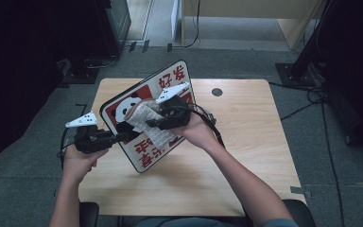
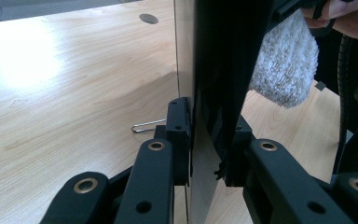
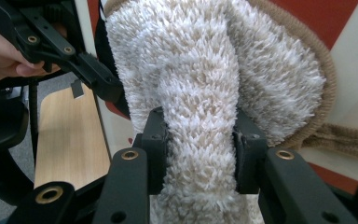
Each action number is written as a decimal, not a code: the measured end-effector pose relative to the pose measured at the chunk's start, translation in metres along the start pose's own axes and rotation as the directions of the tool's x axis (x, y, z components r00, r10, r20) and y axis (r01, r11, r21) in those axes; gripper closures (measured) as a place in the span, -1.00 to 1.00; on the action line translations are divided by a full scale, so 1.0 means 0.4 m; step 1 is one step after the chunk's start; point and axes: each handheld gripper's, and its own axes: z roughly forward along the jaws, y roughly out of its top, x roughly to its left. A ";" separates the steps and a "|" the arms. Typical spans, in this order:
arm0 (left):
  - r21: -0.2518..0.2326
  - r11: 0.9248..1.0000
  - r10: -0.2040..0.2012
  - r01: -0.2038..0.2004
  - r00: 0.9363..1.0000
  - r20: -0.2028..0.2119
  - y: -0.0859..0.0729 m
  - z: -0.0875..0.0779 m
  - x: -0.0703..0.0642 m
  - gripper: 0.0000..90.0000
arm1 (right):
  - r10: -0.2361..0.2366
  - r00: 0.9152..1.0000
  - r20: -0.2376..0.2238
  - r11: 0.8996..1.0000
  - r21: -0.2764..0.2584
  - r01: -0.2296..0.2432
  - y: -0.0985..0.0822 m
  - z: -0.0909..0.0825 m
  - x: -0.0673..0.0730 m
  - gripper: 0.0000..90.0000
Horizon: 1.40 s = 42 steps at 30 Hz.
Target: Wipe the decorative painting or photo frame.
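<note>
A: The left gripper [image 1: 118, 137], low at the left of the high view, was clamped on the lower left edge of the big rounded sign board with the panda picture and red panels [image 1: 142, 156], which stood tilted above the pale wooden table [image 1: 246, 142] at mid-frame. In the left gripper view its jaws pinched the board's thin edge [image 2: 200, 140] from both sides.

B: And the right gripper [image 1: 150, 125]?

A: Clenched on a fold of the fluffy white cloth with a tan woven border [image 3: 200, 93], pressed to the board's face at the centre.

B: What could have failed?

A: Hard wiping could have twisted the board out of that narrow edge grip and dropped it. The cloth's fold could also have slipped free. A small wire clip [image 2: 147, 126] lay on the table below.
</note>
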 end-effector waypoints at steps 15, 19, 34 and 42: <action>-0.002 1.000 -0.006 0.006 1.000 0.008 0.000 -0.001 0.001 0.73 | 0.008 1.000 -0.014 1.000 0.009 -0.008 -0.042 0.022 0.005 0.44; -0.002 1.000 -0.006 0.006 1.000 0.007 0.000 -0.001 0.001 0.73 | 0.016 1.000 -0.018 1.000 0.007 -0.016 -0.055 0.027 0.005 0.44; -0.001 1.000 -0.005 0.005 1.000 0.008 0.000 -0.001 0.001 0.73 | 0.030 0.999 -0.035 0.999 0.020 -0.029 -0.092 0.046 0.004 0.44; 0.000 1.000 -0.005 0.005 1.000 0.007 0.000 -0.001 0.000 0.73 | 0.023 0.999 -0.035 1.000 0.017 -0.022 -0.114 0.055 0.004 0.44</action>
